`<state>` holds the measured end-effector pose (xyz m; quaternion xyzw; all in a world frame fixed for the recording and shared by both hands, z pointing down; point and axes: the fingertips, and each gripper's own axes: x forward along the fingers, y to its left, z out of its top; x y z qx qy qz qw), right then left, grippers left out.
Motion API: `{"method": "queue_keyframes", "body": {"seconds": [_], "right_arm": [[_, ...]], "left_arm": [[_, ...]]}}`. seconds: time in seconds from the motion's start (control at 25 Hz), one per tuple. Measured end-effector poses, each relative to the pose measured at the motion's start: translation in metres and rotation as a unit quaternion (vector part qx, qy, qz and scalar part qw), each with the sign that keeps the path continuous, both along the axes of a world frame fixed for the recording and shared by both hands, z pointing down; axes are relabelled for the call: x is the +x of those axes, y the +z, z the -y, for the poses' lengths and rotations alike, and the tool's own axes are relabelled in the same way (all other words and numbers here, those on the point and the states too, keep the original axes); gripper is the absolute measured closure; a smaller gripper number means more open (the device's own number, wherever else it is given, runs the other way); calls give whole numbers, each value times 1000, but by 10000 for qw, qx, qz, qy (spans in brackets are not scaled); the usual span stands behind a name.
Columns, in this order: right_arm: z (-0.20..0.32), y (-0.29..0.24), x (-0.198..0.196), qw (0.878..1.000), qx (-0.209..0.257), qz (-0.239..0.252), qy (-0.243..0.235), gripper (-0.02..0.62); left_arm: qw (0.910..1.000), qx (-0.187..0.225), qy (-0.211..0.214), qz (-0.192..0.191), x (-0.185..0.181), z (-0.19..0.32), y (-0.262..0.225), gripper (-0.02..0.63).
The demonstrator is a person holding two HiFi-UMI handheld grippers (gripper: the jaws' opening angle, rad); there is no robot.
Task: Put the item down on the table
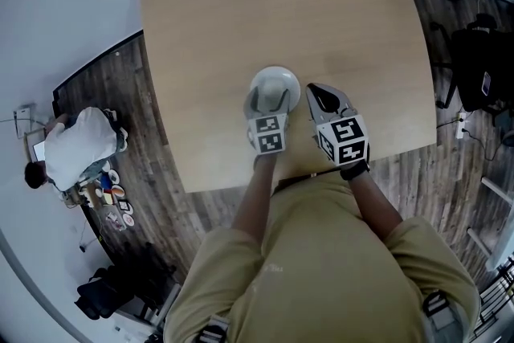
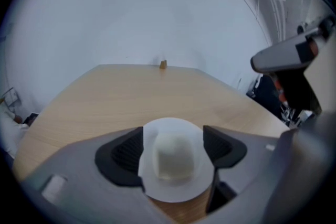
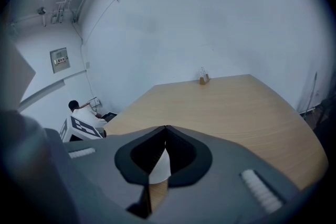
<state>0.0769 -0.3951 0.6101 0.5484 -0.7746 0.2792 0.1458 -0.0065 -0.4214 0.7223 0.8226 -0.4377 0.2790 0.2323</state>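
White dish point(image 2: 173, 160) sits between the two jaws of the left gripper point(image 1: 268, 99), which pinch it by its sides. It is one round, smooth, matt piece with a thin flat rim and a raised, blunt lump in the middle that is slightly creamier than the rim. It is low over the near part of the table point(image 1: 241, 20), closer to the person's edge than to the far one. No view settles whether its underside touches the wood.

The left gripper's black pads point(image 2: 125, 153) are ribbed and sit in grey, smooth housings. The right gripper point(image 3: 166, 128) is just beside the left one. Its jaws are pressed together at the tips and hold nothing. The oval hollow behind the tips shows a sliver of the dish and some table. Each gripper carries one cube with black and white square markers point(image 1: 267, 132).

There is one table, of pale wood with a fine, even grain, a flat top and rounded corners. One small brown object point(image 3: 203, 80) stands at its far edge, too small to identify. The floor point(image 1: 152, 165) is dark wooden planks. One person in a white top point(image 1: 80, 144) sits beyond the table's left side.
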Motion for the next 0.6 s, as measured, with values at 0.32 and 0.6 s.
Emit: {"method": "queue_keyframes", "body": {"seconds": [0.32,0.6], "right_arm": [[-10,-43,-4,9987,465,-19,197,589],[-26,-94,-7,9940,1032,-188,319,589]], "left_arm": [[9938,883,-304,-596,-27,-1,-104,314],[9822,1421,-669,-1033,-61,-20,-181,373]]}}
